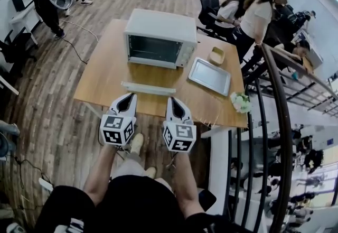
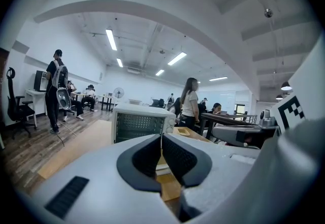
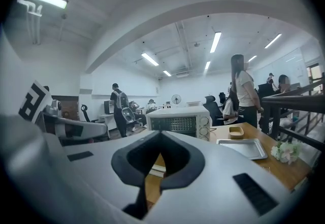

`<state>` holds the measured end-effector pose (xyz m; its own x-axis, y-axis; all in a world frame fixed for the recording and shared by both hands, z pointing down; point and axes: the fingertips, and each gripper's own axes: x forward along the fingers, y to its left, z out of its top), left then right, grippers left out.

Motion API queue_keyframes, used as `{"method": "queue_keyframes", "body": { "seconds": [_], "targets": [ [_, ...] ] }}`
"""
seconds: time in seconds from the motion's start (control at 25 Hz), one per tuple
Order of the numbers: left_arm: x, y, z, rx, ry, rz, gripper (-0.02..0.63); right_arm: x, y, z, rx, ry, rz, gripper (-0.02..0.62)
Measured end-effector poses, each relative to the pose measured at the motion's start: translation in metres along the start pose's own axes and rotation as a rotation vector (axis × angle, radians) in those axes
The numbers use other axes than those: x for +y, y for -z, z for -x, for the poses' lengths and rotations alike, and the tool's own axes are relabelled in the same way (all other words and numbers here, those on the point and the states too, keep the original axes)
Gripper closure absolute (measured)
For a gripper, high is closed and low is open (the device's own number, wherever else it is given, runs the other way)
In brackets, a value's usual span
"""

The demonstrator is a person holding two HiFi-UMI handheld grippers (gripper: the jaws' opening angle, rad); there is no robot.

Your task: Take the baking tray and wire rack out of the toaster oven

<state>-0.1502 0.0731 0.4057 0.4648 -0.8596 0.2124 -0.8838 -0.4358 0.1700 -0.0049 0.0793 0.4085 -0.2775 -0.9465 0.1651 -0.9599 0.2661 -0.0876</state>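
We note left claw (image 1: 127, 98) and right claw (image 1: 173, 103) closed, empty. One baking tray (image 1: 209, 76) lies beside toaster oven (image 1: 158, 36), toward the right edge of the worktop (image 1: 100, 76).

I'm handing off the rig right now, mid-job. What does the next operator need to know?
Left gripper: shut, empty, just short of the table's near edge. Right gripper: the same.
Toaster oven: mid-table, front towards us. The pale bar before it looks like its lowered door.
Baking tray: flat on the table, right of the oven. Done.
Wire rack: not seen outside the oven; probably inside, though no view shows it clearly.
Left to do: open the jaws, reach in, pull the rack out.
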Motion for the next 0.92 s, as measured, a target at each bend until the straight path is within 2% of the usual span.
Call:
{"method": "queue_keyframes", "body": {
  "seconds": [0.92],
  "targets": [
    [-0.006,-0.001,-0.011,0.007,0.026,-0.008,0.597,-0.016,-0.002,0.001,-0.01,0.038,-0.005,0.595]
  ]
}}
